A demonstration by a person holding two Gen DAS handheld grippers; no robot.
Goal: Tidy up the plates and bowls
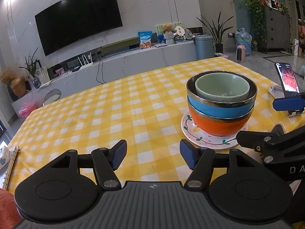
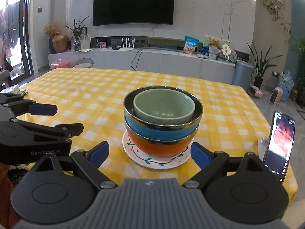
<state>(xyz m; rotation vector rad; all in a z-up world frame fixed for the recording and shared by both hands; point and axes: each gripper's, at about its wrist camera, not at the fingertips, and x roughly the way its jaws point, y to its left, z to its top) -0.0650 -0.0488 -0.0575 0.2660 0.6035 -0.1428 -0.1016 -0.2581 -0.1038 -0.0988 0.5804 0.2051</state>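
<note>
Stack of dishes stands on the yellow checked tablecloth [image 2: 80,95], right of the table's middle in the left wrist view. At the bottom, a white plate [image 2: 139,159] with a painted vine border lies flat. On it sits an orange bowl [image 2: 158,149]; nested in that, a blue bowl [image 2: 152,128] with a metal rim; inside the blue one, a pale green bowl [image 2: 164,105], upright and empty.

Left gripper [image 1: 153,156]: fingers spread wide, nothing between them, over bare cloth just left of the plate. Not touching any dish.

Right gripper [image 2: 149,153]: fingers spread wide, one blue pad at each side of the plate's near edge. Whether the pads touch the plate cannot be told; they do not press on it.

A phone [image 2: 279,145] stands propped upright near the table's right edge, screen lit
</note>
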